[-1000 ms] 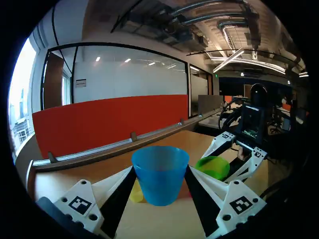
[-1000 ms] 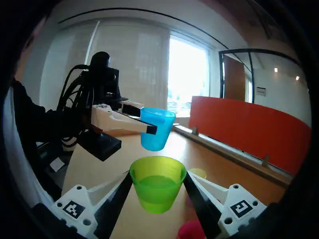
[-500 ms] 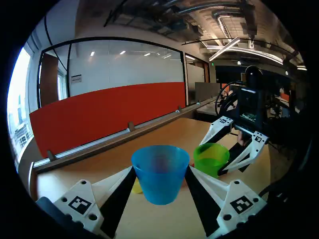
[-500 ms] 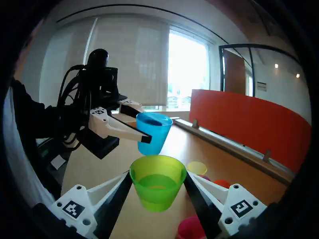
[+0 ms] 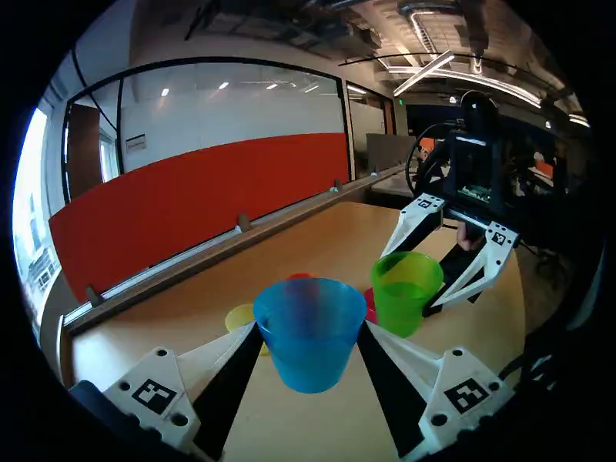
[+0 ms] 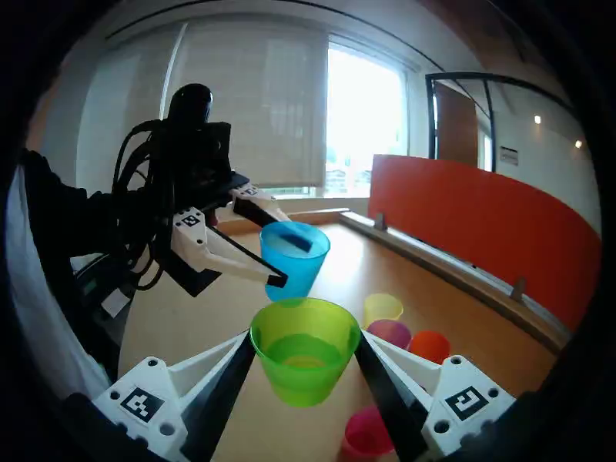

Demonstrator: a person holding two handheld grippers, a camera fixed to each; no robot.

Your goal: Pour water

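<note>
A translucent blue cup sits upright between the fingers of my left gripper, which is shut on it; I cannot see liquid in it. The same blue cup shows in the right gripper view, held above the wooden table. My right gripper is shut on a green cup holding some water. From the left gripper view the green cup hangs just right of the blue one, upright, with the right gripper behind it.
Several small cups stand on the table: yellow, purple, orange and pink. A yellow cup and a red one peek behind the blue cup. An orange divider runs along the table's far edge.
Both grippers have tilted down and come closer; the table cups now show. The blue cup has sunk lower and nearer the green cup.
</note>
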